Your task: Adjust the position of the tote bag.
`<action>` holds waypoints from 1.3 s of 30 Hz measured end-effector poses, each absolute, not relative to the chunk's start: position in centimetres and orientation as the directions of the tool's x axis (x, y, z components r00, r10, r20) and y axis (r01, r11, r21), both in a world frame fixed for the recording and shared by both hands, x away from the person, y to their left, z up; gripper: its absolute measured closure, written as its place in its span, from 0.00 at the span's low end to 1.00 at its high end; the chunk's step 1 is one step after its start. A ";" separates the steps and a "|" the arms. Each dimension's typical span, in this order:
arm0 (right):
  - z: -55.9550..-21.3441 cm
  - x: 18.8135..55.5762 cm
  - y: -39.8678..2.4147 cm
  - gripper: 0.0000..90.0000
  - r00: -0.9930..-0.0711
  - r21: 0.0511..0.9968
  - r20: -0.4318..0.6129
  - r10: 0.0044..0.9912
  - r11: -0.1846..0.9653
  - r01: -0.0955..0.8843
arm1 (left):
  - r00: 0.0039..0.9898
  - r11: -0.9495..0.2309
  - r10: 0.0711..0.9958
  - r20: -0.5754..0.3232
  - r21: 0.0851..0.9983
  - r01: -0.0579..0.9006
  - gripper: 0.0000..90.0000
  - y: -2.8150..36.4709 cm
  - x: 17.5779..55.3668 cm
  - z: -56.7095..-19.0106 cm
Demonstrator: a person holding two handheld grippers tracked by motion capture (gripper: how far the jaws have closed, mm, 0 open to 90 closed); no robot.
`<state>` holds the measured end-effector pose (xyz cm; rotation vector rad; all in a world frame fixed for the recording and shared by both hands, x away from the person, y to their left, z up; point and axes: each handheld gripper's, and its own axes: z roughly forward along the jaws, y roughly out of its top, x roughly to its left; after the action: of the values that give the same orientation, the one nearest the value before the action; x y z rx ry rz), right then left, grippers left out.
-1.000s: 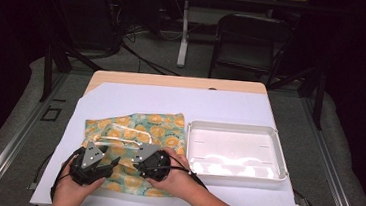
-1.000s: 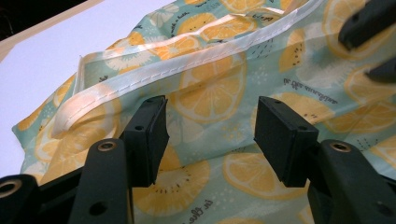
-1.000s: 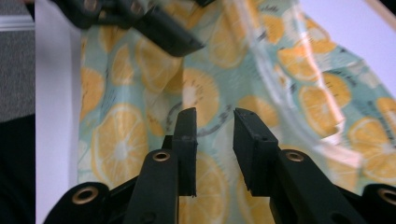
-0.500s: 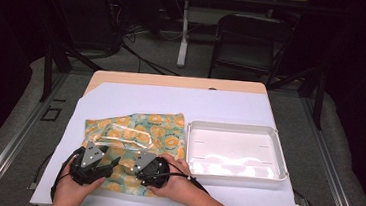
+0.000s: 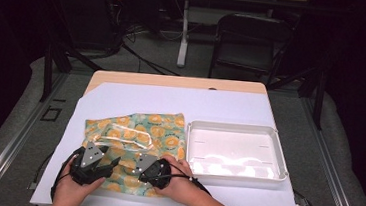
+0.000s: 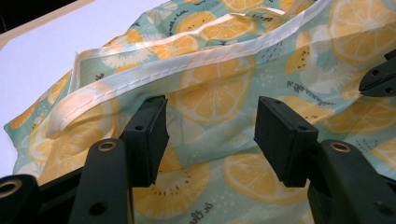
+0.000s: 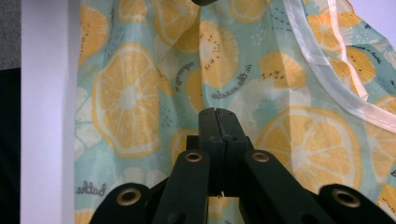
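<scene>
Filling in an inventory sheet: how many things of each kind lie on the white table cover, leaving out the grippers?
Lemon-print bag: 1
White tray: 1
Total: 2

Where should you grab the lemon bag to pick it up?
Probably by the white strap handle of the lemon-print bag. It arches up off the flat cloth, so a tool can slip under it from the person's side. Elsewhere the cloth lies flat on the table.
</scene>
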<state>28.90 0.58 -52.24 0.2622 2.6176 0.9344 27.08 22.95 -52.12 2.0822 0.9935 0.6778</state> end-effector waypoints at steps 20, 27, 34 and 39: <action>-48.3 29.4 -1.5 1.00 -0.920 0.767 -0.167 0.354 0.633 0.105 | 0.626 -0.514 0.747 0.222 0.791 0.332 0.46 21.9 25.9 -51.0; -48.0 29.3 -1.6 1.00 -0.919 0.777 -0.168 0.357 0.622 0.100 | 0.602 -0.539 0.753 0.265 0.773 0.333 0.52 21.8 26.2 -51.4; -48.1 29.2 -1.4 1.00 -0.920 0.782 -0.163 0.357 0.616 0.100 | 0.599 -0.555 0.753 0.272 0.752 0.356 0.67 21.9 26.4 -51.6; -48.1 29.2 -1.4 1.00 -0.920 0.776 -0.167 0.353 0.623 0.099 | 0.596 -0.546 0.759 0.261 0.754 0.364 0.74 21.9 26.4 -51.6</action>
<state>29.16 -1.37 -48.14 0.3650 2.5454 1.1895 26.38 21.94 -51.57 2.1614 0.8847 0.7694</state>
